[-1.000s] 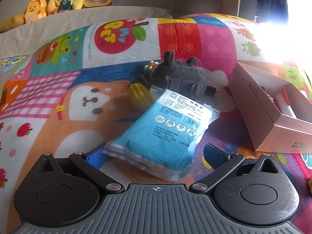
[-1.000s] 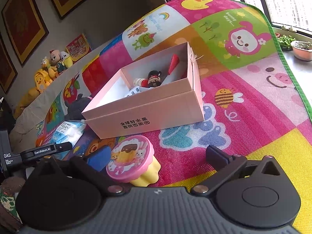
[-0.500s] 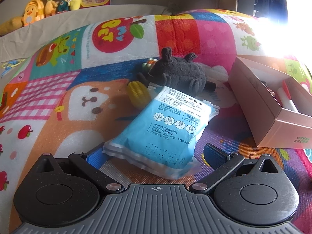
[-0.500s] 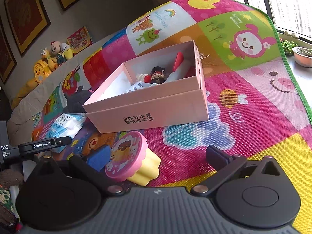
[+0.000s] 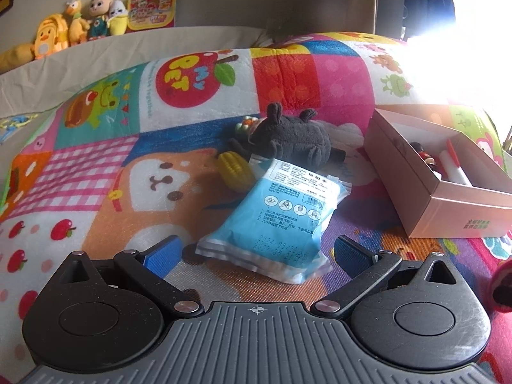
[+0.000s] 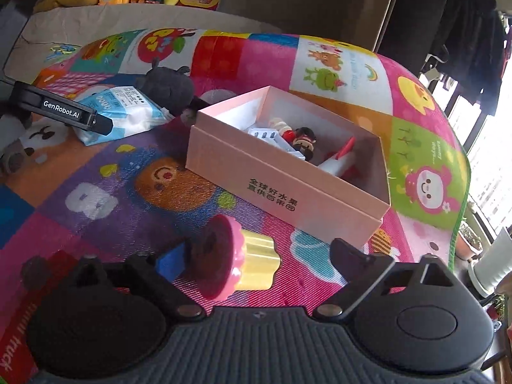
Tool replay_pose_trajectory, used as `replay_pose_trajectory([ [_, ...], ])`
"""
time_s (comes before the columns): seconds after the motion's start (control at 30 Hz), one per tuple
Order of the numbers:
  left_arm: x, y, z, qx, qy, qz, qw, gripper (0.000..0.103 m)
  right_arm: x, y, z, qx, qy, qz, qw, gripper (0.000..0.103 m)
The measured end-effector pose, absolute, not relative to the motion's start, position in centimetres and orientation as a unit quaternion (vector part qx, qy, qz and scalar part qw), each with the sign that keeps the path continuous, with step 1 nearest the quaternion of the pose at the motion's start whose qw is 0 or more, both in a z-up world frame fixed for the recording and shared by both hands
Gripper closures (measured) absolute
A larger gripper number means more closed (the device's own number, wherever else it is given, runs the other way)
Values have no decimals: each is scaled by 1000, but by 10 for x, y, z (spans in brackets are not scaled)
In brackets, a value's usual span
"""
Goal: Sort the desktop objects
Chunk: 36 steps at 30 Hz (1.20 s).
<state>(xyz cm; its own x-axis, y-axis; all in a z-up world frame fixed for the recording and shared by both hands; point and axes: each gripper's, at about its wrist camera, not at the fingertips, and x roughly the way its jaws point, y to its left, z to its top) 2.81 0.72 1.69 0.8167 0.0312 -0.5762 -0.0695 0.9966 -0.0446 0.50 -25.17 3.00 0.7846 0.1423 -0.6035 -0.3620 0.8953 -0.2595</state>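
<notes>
My left gripper (image 5: pixel 257 252) is open low over the play mat, and the near end of a blue sealed packet (image 5: pixel 278 217) lies between its blue pads without touching them. In the right wrist view a toy cupcake (image 6: pixel 246 262), pink top and yellow base, lies on its side between my right gripper's (image 6: pixel 262 259) closing jaws. The left pad is against the pink top and the right finger stands clear of the base. Behind it is the open pink box (image 6: pixel 288 192), also at the right of the left wrist view (image 5: pixel 416 198), holding a small figurine (image 6: pixel 304 140) and other bits.
A grey plush animal (image 5: pixel 294 137) and a yellow corn toy (image 5: pixel 235 169) lie just beyond the packet. One finger (image 6: pixel 64 112) of my left gripper shows in the right wrist view. Stuffed toys (image 5: pixel 80 22) line the far ledge. Potted plants (image 6: pixel 470 240) stand off the mat's right edge.
The right wrist view has rolled level and swung left along the box. The right jaws have narrowed around the cupcake. The left gripper has drawn back slightly from the packet.
</notes>
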Motion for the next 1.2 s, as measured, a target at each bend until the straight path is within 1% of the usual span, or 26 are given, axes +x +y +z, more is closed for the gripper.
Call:
replay_pose_trajectory([
  [0.07, 23, 7, 20, -34, 303, 23, 952, 0, 13, -258, 34, -151, 327, 146, 921, 45],
  [0.1, 21, 7, 22, -39, 304, 19, 952, 0, 18, -265, 36, -118, 342, 151, 920, 49],
  [0.13, 20, 6, 24, -44, 304, 13, 952, 0, 24, -272, 37, -80, 357, 157, 917, 53],
  [0.23, 12, -4, 33, -47, 297, -15, 954, 0, 45, -308, 35, 45, 382, 148, 911, 53],
  [0.3, 8, -18, 37, -35, 293, -37, 955, 0, 50, -333, 34, 94, 373, 121, 915, 49],
  [0.37, 7, -35, 38, -22, 294, -63, 954, 0, 49, -351, 34, 110, 360, 95, 922, 26],
  [0.4, 7, -44, 37, -17, 295, -77, 952, 0, 46, -359, 34, 114, 353, 86, 925, 20],
  [0.43, 7, -54, 36, -12, 297, -94, 950, 0, 44, -367, 34, 119, 347, 81, 927, 10],
  [0.47, 6, -66, 35, -7, 299, -117, 947, 0, 41, -374, 33, 125, 343, 76, 928, 5],
  [0.57, 7, -100, 30, 7, 308, -188, 933, 0, 28, -382, 32, 114, 321, 72, 937, 4],
  [0.67, 2, -144, 25, 52, 305, -253, 917, 0, 13, -376, 36, 59, 291, 61, 953, 5],
  [0.7, -1, -160, 23, 70, 303, -274, 910, 0, 7, -375, 39, 39, 279, 55, 958, 8],
  [0.77, -3, -189, 18, 96, 304, -316, 894, 0, 3, -377, 42, 29, 274, 55, 960, 20],
  [0.8, -3, -201, 16, 107, 303, -332, 887, 0, 4, -380, 42, 33, 279, 53, 958, 24],
  [0.83, -2, -214, 14, 121, 298, -342, 883, 0, 7, -383, 41, 38, 289, 47, 955, 33],
  [0.87, -2, -225, 11, 134, 290, -345, 882, 0, 10, -386, 39, 43, 297, 37, 953, 36],
  [0.93, 2, -242, 8, 153, 279, -347, 882, 0, 12, -397, 37, 66, 298, 27, 952, 37],
  [0.97, 5, -249, 7, 157, 279, -349, 881, 0, 12, -403, 36, 79, 302, 28, 950, 40],
  [1.07, 8, -255, 7, 165, 286, -331, 884, 0, 11, -417, 35, 109, 303, 40, 946, 40],
  [1.1, 8, -252, 7, 171, 289, -321, 886, 0, 8, -419, 36, 112, 300, 51, 946, 38],
  [1.17, 4, -242, 7, 191, 294, -284, 892, 0, 0, -416, 42, 101, 285, 74, 950, 19],
  [1.2, 2, -236, 7, 203, 298, -261, 896, 0, -3, -411, 45, 87, 274, 79, 954, 16],
])
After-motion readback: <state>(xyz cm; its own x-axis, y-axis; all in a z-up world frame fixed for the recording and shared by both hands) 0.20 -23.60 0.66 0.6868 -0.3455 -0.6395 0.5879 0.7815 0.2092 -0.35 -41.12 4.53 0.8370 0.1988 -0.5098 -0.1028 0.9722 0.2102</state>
